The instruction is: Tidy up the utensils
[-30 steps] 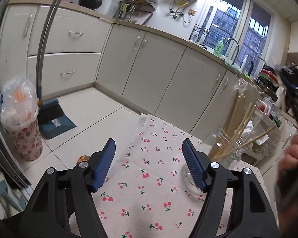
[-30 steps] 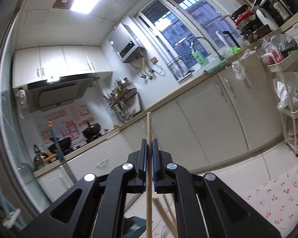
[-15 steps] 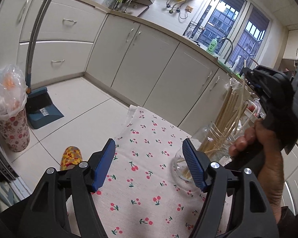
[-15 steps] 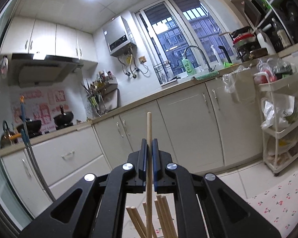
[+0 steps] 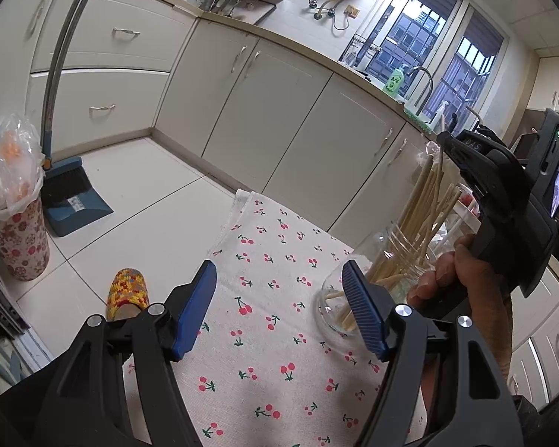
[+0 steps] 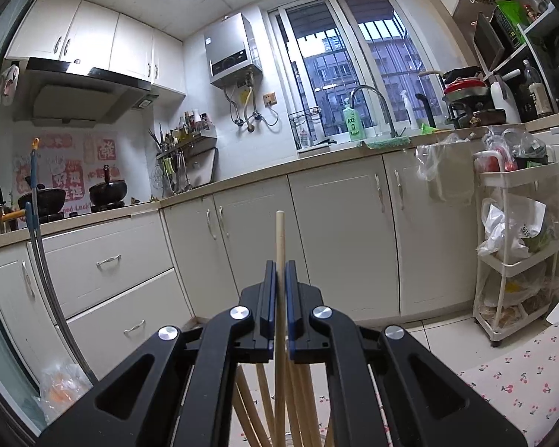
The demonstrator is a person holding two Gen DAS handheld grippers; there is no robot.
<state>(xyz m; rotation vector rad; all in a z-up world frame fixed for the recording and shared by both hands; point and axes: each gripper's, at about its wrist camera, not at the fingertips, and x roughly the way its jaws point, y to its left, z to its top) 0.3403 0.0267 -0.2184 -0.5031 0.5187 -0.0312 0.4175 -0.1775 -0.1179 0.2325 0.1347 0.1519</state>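
Right gripper [image 6: 278, 298] lowered chopstick [image 6: 280, 234], seemingly into jar [image 5: 387, 260].

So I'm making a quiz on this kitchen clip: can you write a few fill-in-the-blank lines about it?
1. The right gripper is shut on a single ____.
2. The other chopsticks stand in a clear ____ jar.
3. The tablecloth is printed with ____.
4. The left gripper holds ____.

Missing words: chopstick; glass; cherries; nothing

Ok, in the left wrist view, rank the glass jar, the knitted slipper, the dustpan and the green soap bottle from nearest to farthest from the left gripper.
1. Glass jar, just beyond the right finger of the left gripper.
2. Knitted slipper, on the floor, lower left.
3. Dustpan, farther left on the floor.
4. Green soap bottle, by the window.
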